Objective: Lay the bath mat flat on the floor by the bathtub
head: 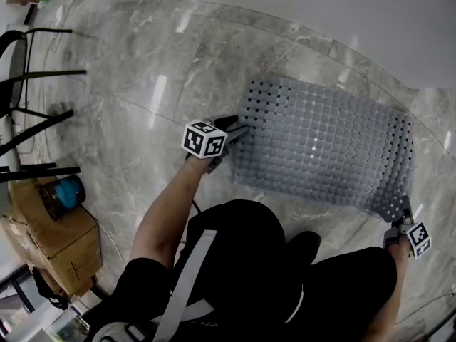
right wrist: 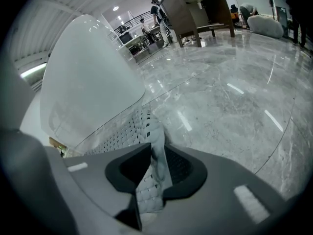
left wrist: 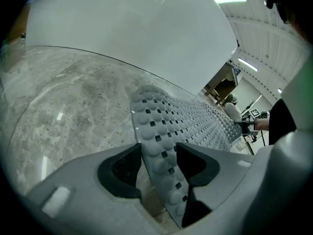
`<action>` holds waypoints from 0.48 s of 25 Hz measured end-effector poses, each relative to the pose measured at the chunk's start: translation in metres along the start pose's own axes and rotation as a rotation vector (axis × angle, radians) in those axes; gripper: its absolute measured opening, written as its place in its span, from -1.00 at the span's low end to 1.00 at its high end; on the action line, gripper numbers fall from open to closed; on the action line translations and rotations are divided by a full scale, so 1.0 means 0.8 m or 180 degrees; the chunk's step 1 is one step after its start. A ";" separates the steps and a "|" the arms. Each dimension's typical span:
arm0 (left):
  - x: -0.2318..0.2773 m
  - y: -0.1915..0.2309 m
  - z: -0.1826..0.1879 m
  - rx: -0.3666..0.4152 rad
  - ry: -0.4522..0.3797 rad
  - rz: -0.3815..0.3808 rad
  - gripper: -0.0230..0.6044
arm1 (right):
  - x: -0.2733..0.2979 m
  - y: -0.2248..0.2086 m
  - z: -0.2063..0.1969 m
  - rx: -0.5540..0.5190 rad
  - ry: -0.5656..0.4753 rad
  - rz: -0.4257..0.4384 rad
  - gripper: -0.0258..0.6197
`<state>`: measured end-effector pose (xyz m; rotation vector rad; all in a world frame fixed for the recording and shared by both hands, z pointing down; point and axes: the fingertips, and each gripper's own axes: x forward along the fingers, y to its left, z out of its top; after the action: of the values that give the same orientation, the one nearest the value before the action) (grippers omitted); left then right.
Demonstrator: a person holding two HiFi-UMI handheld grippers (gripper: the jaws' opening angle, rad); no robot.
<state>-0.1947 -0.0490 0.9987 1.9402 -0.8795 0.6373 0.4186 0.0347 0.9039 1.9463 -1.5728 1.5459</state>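
The grey bath mat [head: 320, 144], studded with bumps and small holes, lies spread on the marble floor beside the white bathtub [head: 320, 20]. My left gripper [head: 239, 130] is at the mat's left edge. In the left gripper view the mat's edge [left wrist: 161, 146] runs between the wide-apart jaws of that gripper [left wrist: 159, 163], and the pads do not press on it. My right gripper [head: 399, 216] is at the mat's near right corner. In the right gripper view that gripper [right wrist: 157, 168] pinches the raised corner of the mat [right wrist: 146, 131] below the bathtub [right wrist: 88, 82].
A cardboard box [head: 57, 241] with a blue object [head: 69, 191] on it stands at the left. Black metal legs [head: 35, 98] are behind it. The person's torso and arms fill the lower middle. A wooden table [right wrist: 195, 9] stands far off.
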 end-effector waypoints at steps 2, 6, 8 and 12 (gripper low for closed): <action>0.002 -0.002 0.000 0.0013 0.0039 0.0023 -0.20 | 0.001 0.000 -0.002 0.0010 -0.0007 0.0018 -0.66; 0.006 -0.002 0.002 0.0209 0.0143 0.0188 -0.23 | 0.001 -0.001 -0.002 -0.0044 -0.0037 0.0039 -0.66; 0.007 0.000 0.004 0.0253 0.0156 0.0264 -0.26 | 0.000 0.002 -0.002 -0.0065 -0.0049 0.0037 -0.65; 0.009 0.000 0.007 0.0375 0.0277 0.0311 -0.31 | -0.006 0.010 -0.012 -0.0019 -0.0035 0.0029 -0.66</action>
<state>-0.1896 -0.0561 1.0008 1.9668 -0.9040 0.8418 0.4073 0.0411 0.9011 1.9504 -1.5910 1.5348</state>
